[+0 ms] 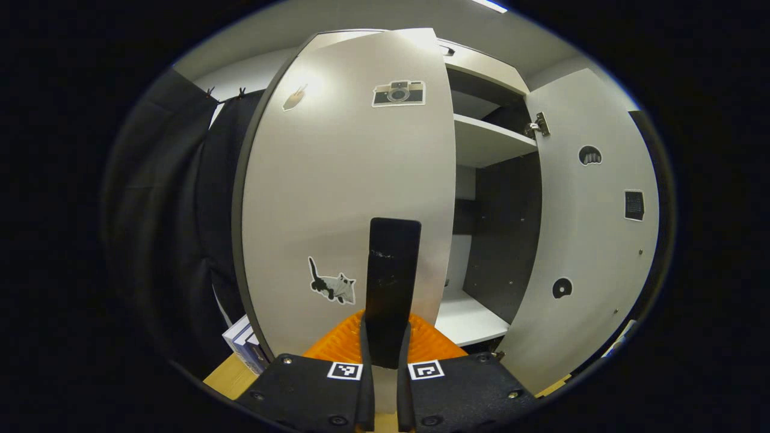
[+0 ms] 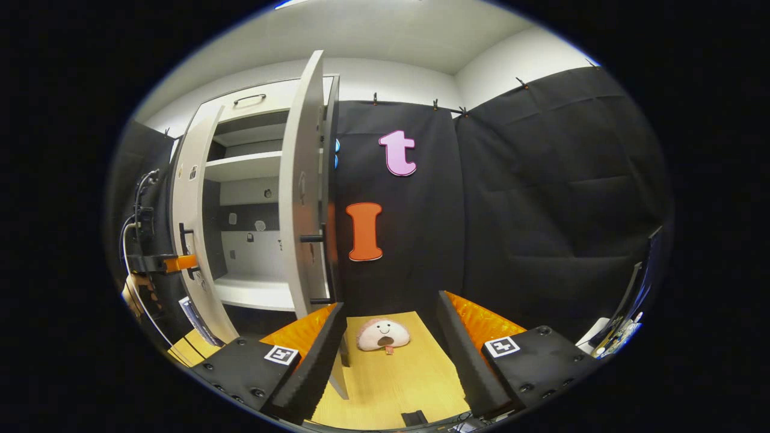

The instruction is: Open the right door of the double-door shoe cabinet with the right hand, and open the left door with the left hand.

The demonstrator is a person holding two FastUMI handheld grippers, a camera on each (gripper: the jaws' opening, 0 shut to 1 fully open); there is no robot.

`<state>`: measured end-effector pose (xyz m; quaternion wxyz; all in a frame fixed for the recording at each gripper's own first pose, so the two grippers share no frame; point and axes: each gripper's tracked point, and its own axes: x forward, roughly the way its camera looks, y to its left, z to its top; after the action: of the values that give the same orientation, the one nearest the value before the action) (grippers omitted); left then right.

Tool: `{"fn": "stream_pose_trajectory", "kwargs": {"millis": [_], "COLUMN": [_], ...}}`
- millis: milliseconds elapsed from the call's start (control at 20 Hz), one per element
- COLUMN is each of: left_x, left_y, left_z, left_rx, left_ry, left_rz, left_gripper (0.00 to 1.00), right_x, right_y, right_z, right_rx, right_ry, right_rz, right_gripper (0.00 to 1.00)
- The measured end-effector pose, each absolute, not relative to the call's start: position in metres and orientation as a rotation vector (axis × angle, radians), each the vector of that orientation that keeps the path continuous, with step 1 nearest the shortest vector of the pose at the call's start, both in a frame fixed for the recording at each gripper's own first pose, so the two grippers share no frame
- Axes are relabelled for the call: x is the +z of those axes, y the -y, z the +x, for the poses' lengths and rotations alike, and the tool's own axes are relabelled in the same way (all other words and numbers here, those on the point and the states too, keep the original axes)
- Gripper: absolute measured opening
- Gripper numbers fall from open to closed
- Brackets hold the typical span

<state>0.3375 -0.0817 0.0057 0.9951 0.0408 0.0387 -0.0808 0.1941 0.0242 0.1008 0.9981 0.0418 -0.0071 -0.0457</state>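
The shoe cabinet (image 1: pixel 490 141) shows its pale shelves. Its left door (image 1: pixel 337 198), with stickers on it, stands partly swung out right in front of me in the left gripper view. My left gripper (image 1: pixel 386 337) is shut on that door's black upright handle (image 1: pixel 392 264). The right door (image 1: pixel 595 228) hangs wide open. In the right gripper view the right door (image 2: pixel 304 198) is edge-on with its handle (image 2: pixel 313 238) sticking out. My right gripper (image 2: pixel 391 361) stands open, apart from it, holding nothing. Farther off, the left gripper (image 2: pixel 162 263) is at the left door (image 2: pixel 192 240).
A small round plush toy (image 2: pixel 383 334) lies on the wooden floor (image 2: pixel 397 385) between my right fingers. Stacked books or boxes (image 1: pixel 242 344) sit low beside the left door. Black cloth walls (image 2: pixel 541 198) close the booth. Some gear (image 2: pixel 625 328) stands at the far right.
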Motion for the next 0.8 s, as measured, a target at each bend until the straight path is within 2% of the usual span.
{"fn": "stream_pose_trajectory", "kwargs": {"millis": [250, 300, 600, 800], "left_x": [0.008, 0.009, 0.013, 0.017], "left_y": [0.073, 0.070, 0.051, 0.032], "left_z": [0.328, 0.326, 0.313, 0.312], "left_rx": [-0.214, -0.224, -0.235, -0.208], "left_ry": [-0.076, -0.074, -0.057, -0.040], "left_rz": [0.069, 0.062, 0.067, 0.099], "left_gripper": [0.14, 0.14, 0.13, 0.08], "right_x": [0.099, 0.100, 0.100, 0.099], "right_y": [-0.056, -0.062, -0.097, -0.120], "right_z": [0.190, 0.191, 0.189, 0.185], "right_rx": [-0.102, -0.105, -0.115, -0.118], "right_ry": [0.011, 0.010, 0.008, 0.008], "right_rz": [0.080, 0.082, 0.090, 0.099], "right_gripper": [0.97, 0.89, 0.89, 0.89]}}
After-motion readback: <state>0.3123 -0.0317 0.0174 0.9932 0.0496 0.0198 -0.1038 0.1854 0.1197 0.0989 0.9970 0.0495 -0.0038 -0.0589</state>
